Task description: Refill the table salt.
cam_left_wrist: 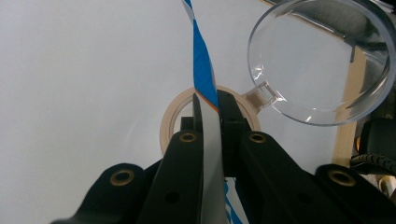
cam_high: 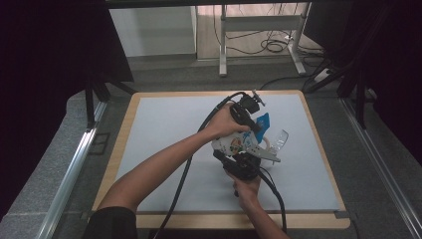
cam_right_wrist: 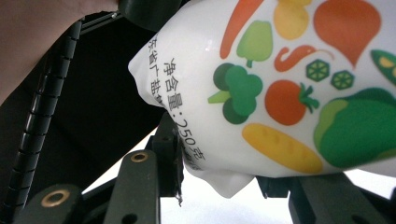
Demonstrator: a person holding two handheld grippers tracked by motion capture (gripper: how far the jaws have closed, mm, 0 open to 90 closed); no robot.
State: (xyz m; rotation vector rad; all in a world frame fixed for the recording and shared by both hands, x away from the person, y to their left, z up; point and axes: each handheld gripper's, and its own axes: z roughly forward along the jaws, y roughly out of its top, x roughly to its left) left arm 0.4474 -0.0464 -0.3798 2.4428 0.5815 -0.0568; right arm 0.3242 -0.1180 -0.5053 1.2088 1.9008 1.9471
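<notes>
Jaws of the left gripper (cam_left_wrist: 211, 112) pinch flat on the blue top edge of the bag (cam_right_wrist: 289, 88) — edge running straight up mid-frame. Below it, the right gripper (cam_right_wrist: 219, 184) clamps the bag's white bottom corner, centre of the table (cam_high: 164, 114), clear lid (cam_left_wrist: 322, 60) just beside.

Glossy plastic pouch, clear lid, matt surface.
Printed pouch (cam_right_wrist: 289, 88) smooth glossy plastic film; round lid (cam_left_wrist: 322, 60) clear shiny plastic; tape ring (cam_left_wrist: 175, 116) matt beige paper; surface (cam_high: 164, 129) matt pale sheet, wood edge; jaws matt black plastic, brass screws.
</notes>
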